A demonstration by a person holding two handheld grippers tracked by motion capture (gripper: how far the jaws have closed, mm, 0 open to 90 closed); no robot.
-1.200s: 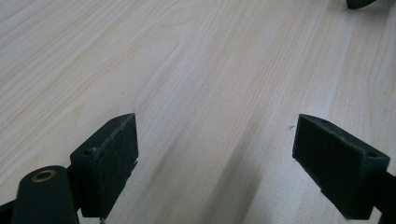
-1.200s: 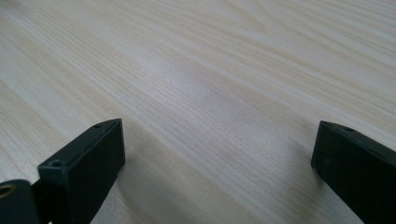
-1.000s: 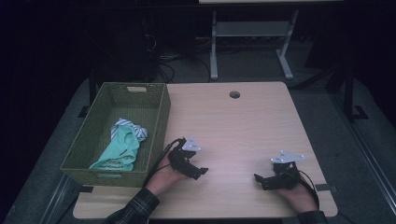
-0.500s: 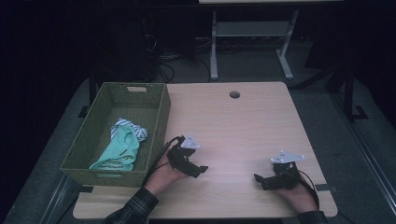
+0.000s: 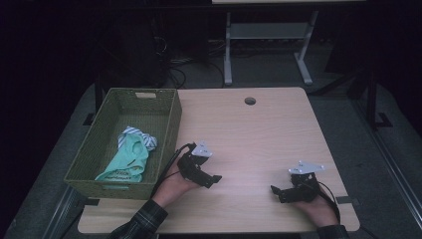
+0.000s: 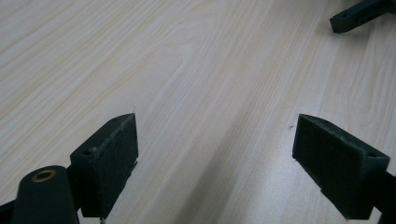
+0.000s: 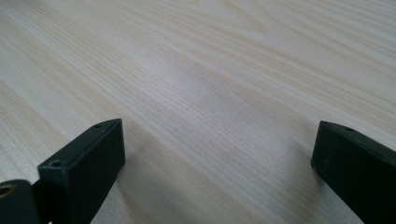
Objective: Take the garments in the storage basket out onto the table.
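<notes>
Lab-like recording space; wooden desk (image 5: 259, 129) with cable hole; dark floor; loose cables (image 5: 191, 59); metal stand (image 5: 266, 45).

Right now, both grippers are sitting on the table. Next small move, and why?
Probably swing the left gripper toward the green woven basket and lift it over the rim. Both it and the right gripper rest open and empty on the wooden table. The mint garment and striped cloth in the basket lie nearest the left one.
</notes>
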